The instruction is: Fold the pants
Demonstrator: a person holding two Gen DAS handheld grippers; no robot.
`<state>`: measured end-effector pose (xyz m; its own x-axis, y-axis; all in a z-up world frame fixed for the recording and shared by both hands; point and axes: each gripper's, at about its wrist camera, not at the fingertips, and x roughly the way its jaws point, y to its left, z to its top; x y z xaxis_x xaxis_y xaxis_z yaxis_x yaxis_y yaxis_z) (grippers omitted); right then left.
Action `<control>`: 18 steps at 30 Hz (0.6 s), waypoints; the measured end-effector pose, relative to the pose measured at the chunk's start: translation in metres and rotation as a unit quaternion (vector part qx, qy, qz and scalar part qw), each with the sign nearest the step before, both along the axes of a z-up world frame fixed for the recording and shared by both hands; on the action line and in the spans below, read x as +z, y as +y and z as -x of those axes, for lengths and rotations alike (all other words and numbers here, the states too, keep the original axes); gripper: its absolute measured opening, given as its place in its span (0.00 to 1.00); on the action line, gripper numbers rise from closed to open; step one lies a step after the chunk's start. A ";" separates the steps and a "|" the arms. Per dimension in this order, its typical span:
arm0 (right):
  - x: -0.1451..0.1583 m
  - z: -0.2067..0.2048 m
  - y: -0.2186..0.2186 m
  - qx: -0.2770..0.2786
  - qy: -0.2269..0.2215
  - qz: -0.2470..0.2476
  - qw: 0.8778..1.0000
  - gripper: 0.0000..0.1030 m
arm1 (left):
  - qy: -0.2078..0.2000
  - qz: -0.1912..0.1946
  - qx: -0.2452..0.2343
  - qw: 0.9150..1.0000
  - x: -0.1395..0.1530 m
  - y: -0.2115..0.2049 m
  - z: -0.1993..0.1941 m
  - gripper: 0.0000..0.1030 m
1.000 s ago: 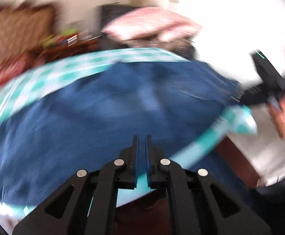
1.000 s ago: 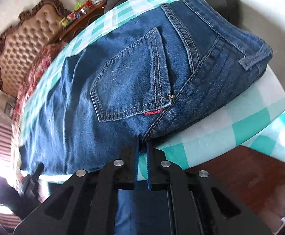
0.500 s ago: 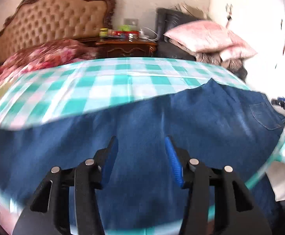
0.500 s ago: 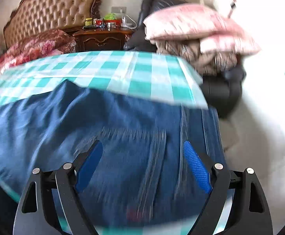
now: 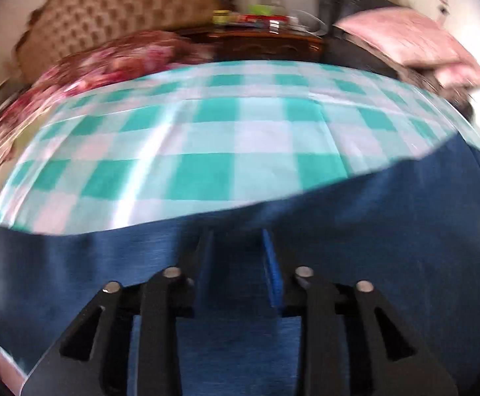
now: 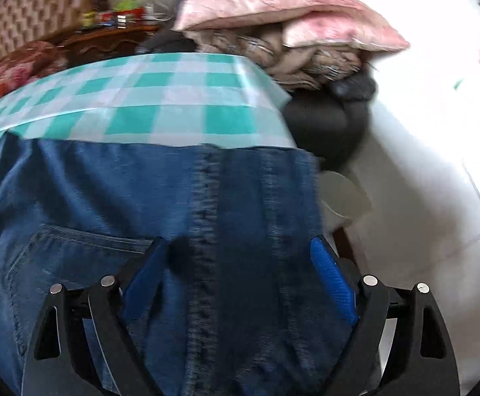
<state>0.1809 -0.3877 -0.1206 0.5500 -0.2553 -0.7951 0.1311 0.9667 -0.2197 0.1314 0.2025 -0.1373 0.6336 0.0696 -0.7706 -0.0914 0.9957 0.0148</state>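
My table's teal-and-white checked cloth [image 5: 213, 138] lies spread flat under me. The blue jeans [image 6: 141, 191] rest directly on it, covering its near edge and right corner.

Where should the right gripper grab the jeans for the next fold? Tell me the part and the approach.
Probably the waistband edge of the jeans, which hangs over the table's right side. Bring the open right gripper in from the right, level with the tablecloth, since that edge seems to have room underneath for one finger.
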 end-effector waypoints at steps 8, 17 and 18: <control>0.040 -0.023 0.023 0.054 -0.055 -0.047 0.996 0.81 | -0.060 0.060 -0.132 0.988 0.025 -0.114 -0.020 0.55; -0.006 -0.058 0.011 0.013 -0.022 -0.032 0.999 0.82 | 0.005 0.084 -0.099 0.992 -0.009 -0.110 -0.064 0.16; -0.008 -0.057 0.014 0.016 -0.025 -0.021 0.999 0.82 | 0.003 0.090 -0.071 0.993 -0.011 -0.083 -0.060 0.17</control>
<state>0.2376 -0.3735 -0.1283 0.5965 -0.2035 -0.7764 0.1100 0.9789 -0.1720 0.1912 0.1195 -0.1483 0.6220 -0.1600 -0.7665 0.0500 0.9850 -0.1651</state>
